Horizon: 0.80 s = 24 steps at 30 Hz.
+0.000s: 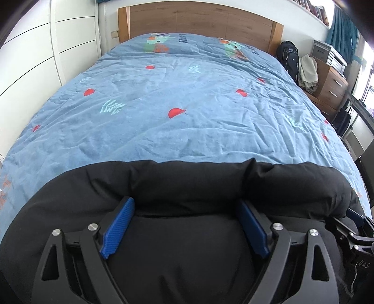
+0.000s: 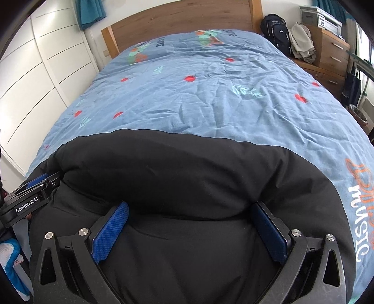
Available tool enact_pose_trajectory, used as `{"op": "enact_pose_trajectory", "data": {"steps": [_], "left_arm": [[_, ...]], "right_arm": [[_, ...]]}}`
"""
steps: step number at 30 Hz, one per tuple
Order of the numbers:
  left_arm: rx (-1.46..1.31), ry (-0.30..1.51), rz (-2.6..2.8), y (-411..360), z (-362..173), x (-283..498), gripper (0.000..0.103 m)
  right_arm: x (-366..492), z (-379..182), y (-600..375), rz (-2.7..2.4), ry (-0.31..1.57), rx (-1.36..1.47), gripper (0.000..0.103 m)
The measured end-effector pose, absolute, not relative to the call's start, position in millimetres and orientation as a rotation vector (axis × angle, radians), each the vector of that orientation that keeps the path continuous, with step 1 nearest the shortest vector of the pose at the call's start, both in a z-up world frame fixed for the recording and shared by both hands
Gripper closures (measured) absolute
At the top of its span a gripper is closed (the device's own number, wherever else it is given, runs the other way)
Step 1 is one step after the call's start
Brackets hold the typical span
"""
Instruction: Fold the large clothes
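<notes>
A large black padded garment [image 1: 163, 184] lies at the near end of the bed; it also fills the lower part of the right wrist view [image 2: 175, 173]. My left gripper [image 1: 187, 205] is open, its blue pads [image 1: 118, 226] set wide apart over the garment's puffy folded edge. My right gripper [image 2: 190, 210] is open too, its blue pads [image 2: 109, 233] straddling the same thick fold. The left gripper also shows at the left edge of the right wrist view [image 2: 35, 189], and the right gripper at the right edge of the left wrist view [image 1: 355, 233]. Neither pinches the cloth.
The bed has a wrinkled blue printed cover [image 1: 187, 98] and a wooden headboard [image 1: 198, 21]. A white wardrobe [image 1: 35, 58] stands to the left. A black backpack [image 1: 289, 58], a pile of clothes [image 1: 308, 72] and a wooden drawer unit [image 1: 332, 86] stand to the right.
</notes>
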<state>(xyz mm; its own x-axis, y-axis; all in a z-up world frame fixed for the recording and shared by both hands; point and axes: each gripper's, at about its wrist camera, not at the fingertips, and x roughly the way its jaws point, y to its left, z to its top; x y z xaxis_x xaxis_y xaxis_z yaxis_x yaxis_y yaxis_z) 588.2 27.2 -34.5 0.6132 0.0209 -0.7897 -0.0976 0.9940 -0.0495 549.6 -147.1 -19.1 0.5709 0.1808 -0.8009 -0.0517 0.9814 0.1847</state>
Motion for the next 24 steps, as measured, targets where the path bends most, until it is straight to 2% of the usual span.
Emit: {"op": "enact_pose_trajectory", "data": {"steps": [5, 9, 14, 18, 24], "left_arm": [[-0.122, 0.967, 0.059, 31.6, -55.0, 624.6, 0.014], [-0.148, 0.990, 0.039, 37.9, -56.7, 623.6, 0.013], [-0.116, 1.008, 0.052, 66.2, -33.7, 610.7, 0.013], [-0.101, 1.035, 0.223, 123.5, -11.3, 599.3, 0.013], [-0.100, 0.940, 0.333, 183.8, 42.2, 545.9, 0.013]], "right_arm": [[582.5, -36.7, -153.0, 0.131, 0.991, 0.160, 0.001], [585.4, -44.4, -159.4, 0.141, 1.006, 0.199, 0.001], [578.1, -37.6, -200.0, 0.067, 1.014, 0.269, 0.001], [570.4, -36.5, -236.0, -0.065, 1.052, 0.278, 0.001], [540.8, 4.7, -245.8, -0.132, 0.999, 0.184, 0.001]]}}
